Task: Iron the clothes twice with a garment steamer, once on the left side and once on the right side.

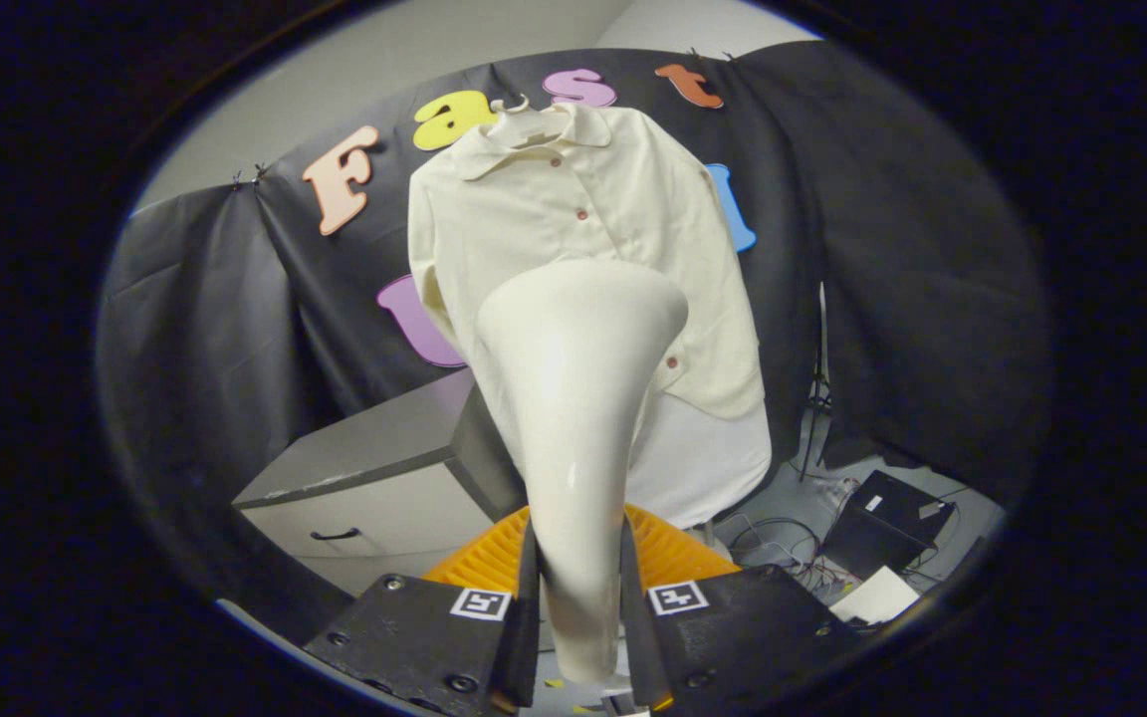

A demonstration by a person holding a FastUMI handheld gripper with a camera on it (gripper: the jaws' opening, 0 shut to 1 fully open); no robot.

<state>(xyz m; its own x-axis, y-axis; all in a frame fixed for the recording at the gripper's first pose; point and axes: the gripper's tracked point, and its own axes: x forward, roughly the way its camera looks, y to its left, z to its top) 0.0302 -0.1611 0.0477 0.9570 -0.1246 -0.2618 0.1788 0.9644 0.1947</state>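
Note:
A cream button-up shirt [573, 219] hangs on a hanger [514, 105] against the black cloth wall, facing me. My gripper [578, 607] is shut on the neck of a white garment steamer [573, 398], both fingers pressing its narrow handle. The steamer's wide flared head rises ahead of the fingers and covers the shirt's lower middle, just left of the button line. I cannot tell whether the head touches the fabric. Below the cream shirt a paler white hem [703, 468] hangs down.
A grey cabinet [374, 478] with a drawer handle stands below and left of the shirt. An orange ribbed object [668, 548] sits just beyond the fingers. Right of it on the floor lie a black box [887, 518], cables and white paper [877, 597].

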